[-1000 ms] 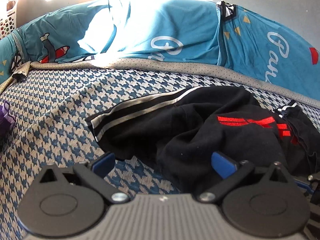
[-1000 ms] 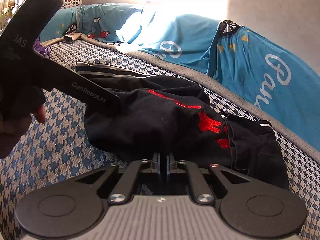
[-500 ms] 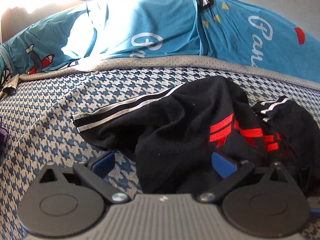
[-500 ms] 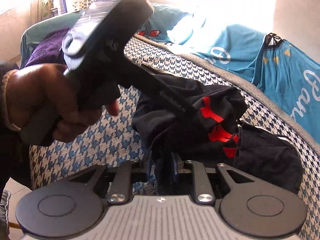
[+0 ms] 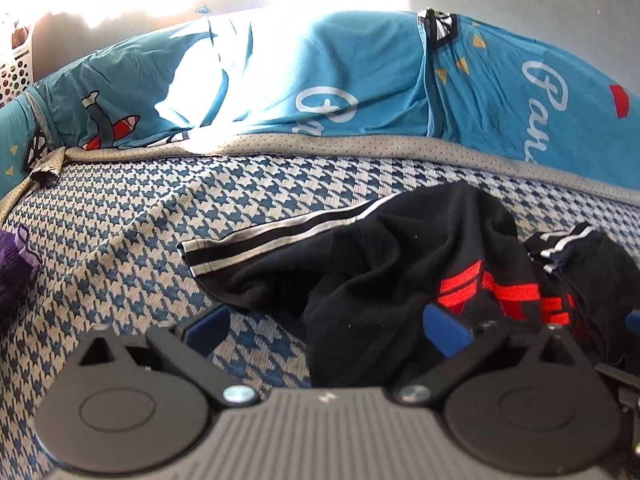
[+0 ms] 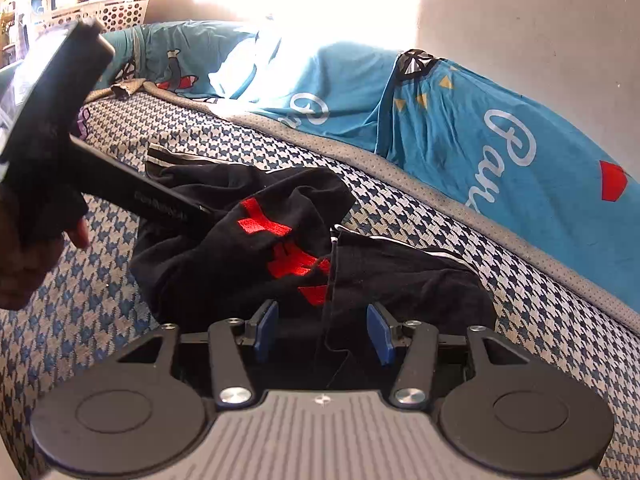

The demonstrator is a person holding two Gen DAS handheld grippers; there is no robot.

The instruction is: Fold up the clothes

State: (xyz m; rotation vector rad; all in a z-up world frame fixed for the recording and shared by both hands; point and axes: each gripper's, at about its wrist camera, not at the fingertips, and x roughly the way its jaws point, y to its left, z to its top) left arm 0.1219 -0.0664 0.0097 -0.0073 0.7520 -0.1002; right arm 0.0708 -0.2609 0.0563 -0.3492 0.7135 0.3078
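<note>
1. Lying crumpled on the houndstooth bed cover [image 5: 120, 248]: black garment [image 5: 380, 264] with red bars and white side stripes, bunched up toward the near edge.
2. Left hand-held gripper [image 5: 326, 330]: blue pads spread wide, a black fold sitting loose between them, nothing pinched. Also visible from the right wrist view [image 6: 176, 212], poking into the garment from the left side, gripped by a hand [image 6: 36, 256].
3. Right hand-held gripper [image 6: 323, 330]: jaws opening right now, pads [image 6: 267, 330] apart, black cloth and a dangling thread between them but not pressed.
4. Behind it all: teal printed sheet [image 5: 360, 80] draped along the back of the bed, sun blasting the wall.
5. Far left: purple cloth [image 5: 14, 256] at the edge, white perforated basket [image 6: 112, 10] further back.
</note>
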